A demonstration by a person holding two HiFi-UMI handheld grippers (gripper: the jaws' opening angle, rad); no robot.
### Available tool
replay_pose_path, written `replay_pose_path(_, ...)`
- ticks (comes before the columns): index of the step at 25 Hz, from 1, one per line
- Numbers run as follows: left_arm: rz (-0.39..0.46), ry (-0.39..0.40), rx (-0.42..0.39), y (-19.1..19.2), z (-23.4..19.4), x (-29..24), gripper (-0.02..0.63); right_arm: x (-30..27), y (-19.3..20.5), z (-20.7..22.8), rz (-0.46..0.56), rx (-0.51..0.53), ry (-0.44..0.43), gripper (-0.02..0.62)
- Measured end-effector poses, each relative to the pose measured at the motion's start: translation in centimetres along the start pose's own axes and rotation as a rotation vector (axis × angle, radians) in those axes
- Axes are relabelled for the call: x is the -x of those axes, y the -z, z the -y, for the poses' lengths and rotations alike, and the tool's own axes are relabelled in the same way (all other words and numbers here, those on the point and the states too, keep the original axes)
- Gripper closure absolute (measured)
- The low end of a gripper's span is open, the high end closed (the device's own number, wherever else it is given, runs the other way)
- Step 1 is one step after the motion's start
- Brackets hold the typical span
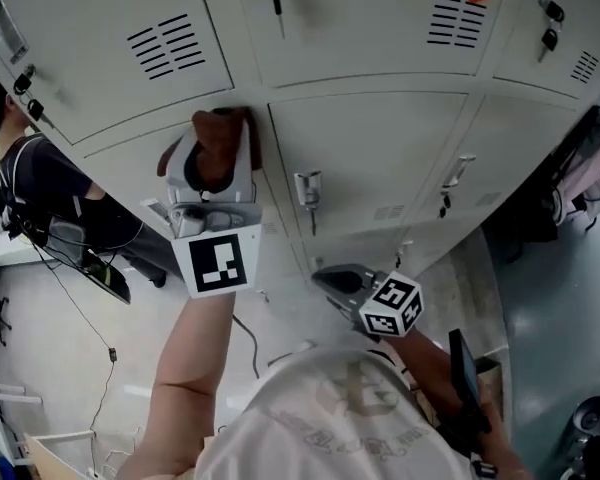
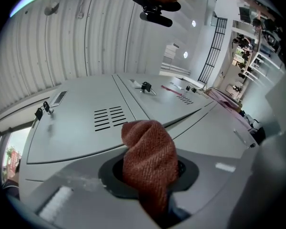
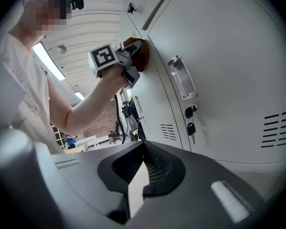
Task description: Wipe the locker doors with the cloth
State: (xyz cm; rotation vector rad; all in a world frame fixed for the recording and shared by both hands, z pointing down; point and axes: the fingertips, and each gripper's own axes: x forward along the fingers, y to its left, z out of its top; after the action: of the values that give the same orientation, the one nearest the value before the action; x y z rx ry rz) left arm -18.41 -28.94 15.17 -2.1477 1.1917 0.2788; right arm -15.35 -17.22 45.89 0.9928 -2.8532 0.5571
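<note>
Wall of pale grey steel lockers here, smooth painted locker doors [image 1: 370, 158] with vent slots and keys dangling.

Head view: the left hand-held gripper [image 1: 220, 156] has the rust-brown cloth [image 1: 225, 133] pushed up against a door's corner, right by the seam. The right hand-held gripper [image 1: 327, 278] hangs lower, clear of the doors.

Left gripper view: jaws clamped on the bunched cloth [image 2: 150, 159]. It's a coarse weave and looks soft, light and floppy, so I'd say gripping the middle of the wad works best.

Right gripper view: jaws together, nothing between them.
</note>
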Motion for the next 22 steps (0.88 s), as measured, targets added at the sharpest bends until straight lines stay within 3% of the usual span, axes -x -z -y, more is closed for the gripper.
replay_pose_path(3,-0.071,0.088,-0.118,1.3,1.9,0.3,0.508,1.2,0.3,0.1,-0.006,-0.012,-0.006,0.588)
replay_pose_path(4,-0.078,0.105,-0.125,1.7,2.7,0.5,0.508,1.5,0.5,0.1,-0.010,-0.017,-0.007,0.588)
replay_pose_path(6,-0.068,0.114,-0.051,2.5,3.7,1.1,0.508,1.9,0.8,-0.3,-0.014,-0.029,-0.008,0.588)
replay_pose_path(8,-0.084,0.102,0.114,3.8,4.1,1.9,0.508,2.3,0.9,-0.8,-0.007,-0.040,-0.016,0.588)
replay_pose_path(10,-0.134,0.067,0.212,5.1,3.3,2.6,0.508,1.7,0.3,-0.8,0.002,-0.025,-0.049,0.588)
replay_pose_path(12,-0.172,0.036,0.195,5.6,2.1,3.8,0.508,1.0,-0.5,-0.7,0.003,0.006,-0.085,0.588)
replay_pose_path(15,-0.228,0.110,0.117,6.1,3.7,6.9,0.508,2.0,0.3,-2.3,-0.006,-0.011,-0.083,0.588)
replay_pose_path(22,-0.443,0.186,0.238,11.3,8.6,17.5,0.505,2.6,2.2,-4.1,0.024,0.011,-0.149,0.588)
